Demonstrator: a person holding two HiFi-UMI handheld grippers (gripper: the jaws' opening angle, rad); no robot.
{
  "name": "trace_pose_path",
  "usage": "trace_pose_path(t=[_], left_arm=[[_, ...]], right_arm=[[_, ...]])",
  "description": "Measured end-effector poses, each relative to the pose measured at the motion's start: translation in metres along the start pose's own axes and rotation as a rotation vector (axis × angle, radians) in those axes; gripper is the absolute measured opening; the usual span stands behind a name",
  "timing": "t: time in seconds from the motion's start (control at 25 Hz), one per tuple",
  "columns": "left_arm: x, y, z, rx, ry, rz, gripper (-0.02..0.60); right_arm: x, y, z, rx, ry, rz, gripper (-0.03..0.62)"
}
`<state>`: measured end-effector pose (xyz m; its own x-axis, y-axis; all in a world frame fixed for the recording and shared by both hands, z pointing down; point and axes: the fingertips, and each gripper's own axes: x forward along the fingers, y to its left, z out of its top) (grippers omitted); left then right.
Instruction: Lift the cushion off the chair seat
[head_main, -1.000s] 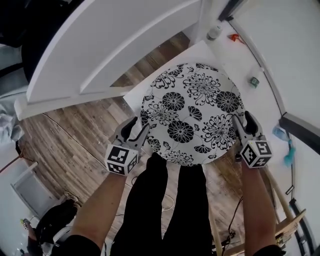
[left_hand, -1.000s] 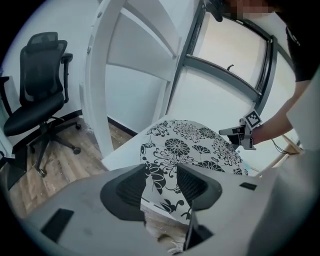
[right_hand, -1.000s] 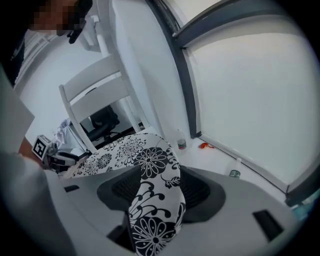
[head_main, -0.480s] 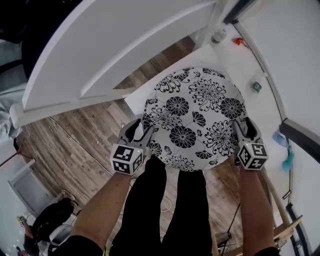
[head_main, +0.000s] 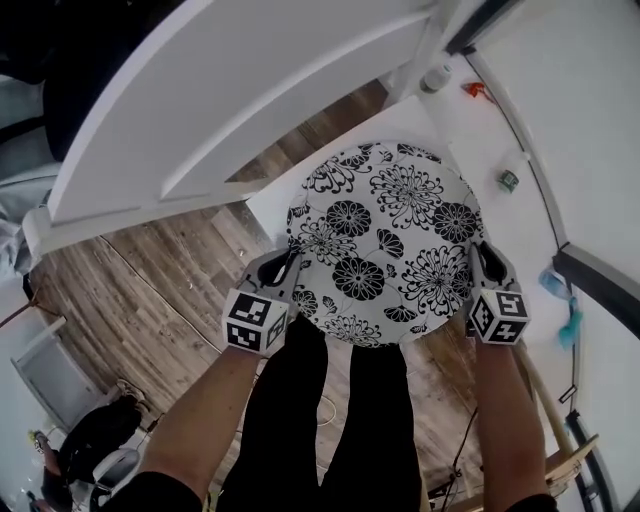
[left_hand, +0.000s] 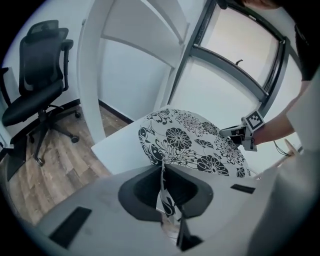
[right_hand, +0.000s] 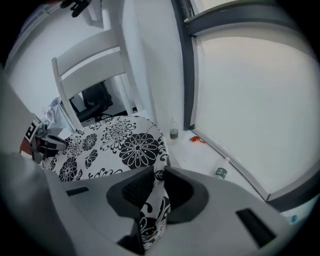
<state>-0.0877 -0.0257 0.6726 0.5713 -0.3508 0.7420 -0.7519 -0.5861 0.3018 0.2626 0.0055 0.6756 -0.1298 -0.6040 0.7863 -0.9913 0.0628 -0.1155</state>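
Head view, from the left: a wooden floor (head_main: 140, 290) runs under the white chair back (head_main: 230, 100), and the person's dark-trousered legs (head_main: 340, 400) stand at the bottom centre. In the left gripper view a black office chair (left_hand: 40, 75) stands far off at the left on that floor.

The left gripper (head_main: 285, 265) sits at the cushion's left edge. Its jaws have just been closing, and its own view shows them (left_hand: 163, 172) nearly together, pinching a thin upturned fold of the patterned fabric between the pads.

The round cushion (head_main: 380, 240), black flowers on white, lies over the white chair seat (head_main: 268, 200), a corner of which shows bare to its left. From the left gripper view the cushion (left_hand: 195, 145) appears to rest on the seat (left_hand: 115, 155), with only its rim drawn up into the jaws.

The right gripper (head_main: 482, 258) is at the cushion's right edge, opposite the other. Its jaws have just been closing as well; its own view shows them (right_hand: 155, 182) clamped on a thicker fold of the cushion (right_hand: 115, 145).

Further right, on the pale floor, stand a small bottle (right_hand: 173, 130) by the wall and a small can (right_hand: 220, 173).
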Motion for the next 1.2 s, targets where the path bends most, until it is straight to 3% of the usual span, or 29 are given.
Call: trace_pose_path(t=[0.56, 0.76, 1.0, 1.2], left_arm=[[-0.019, -0.009, 0.020, -0.037, -0.045, -0.074, 0.012], [-0.022, -0.012, 0.021, -0.010, -0.033, -0.111, 0.012], [-0.021, -0.008, 0.021, 0.028, -0.061, -0.097, 0.012], [-0.027, -0.014, 0.023, 0.111, -0.069, -0.099, 0.012]], right_arm=[[-0.024, 0.007, 0.017, 0.015, -0.048, 0.003, 0.038], [-0.023, 0.009, 0.012, 0.040, -0.041, -0.001, 0.034], [-0.021, 0.006, 0.004, 0.039, -0.075, -0.005, 0.032], [-0.026, 0.008, 0.013, 0.050, -0.110, -0.005, 0.032]])
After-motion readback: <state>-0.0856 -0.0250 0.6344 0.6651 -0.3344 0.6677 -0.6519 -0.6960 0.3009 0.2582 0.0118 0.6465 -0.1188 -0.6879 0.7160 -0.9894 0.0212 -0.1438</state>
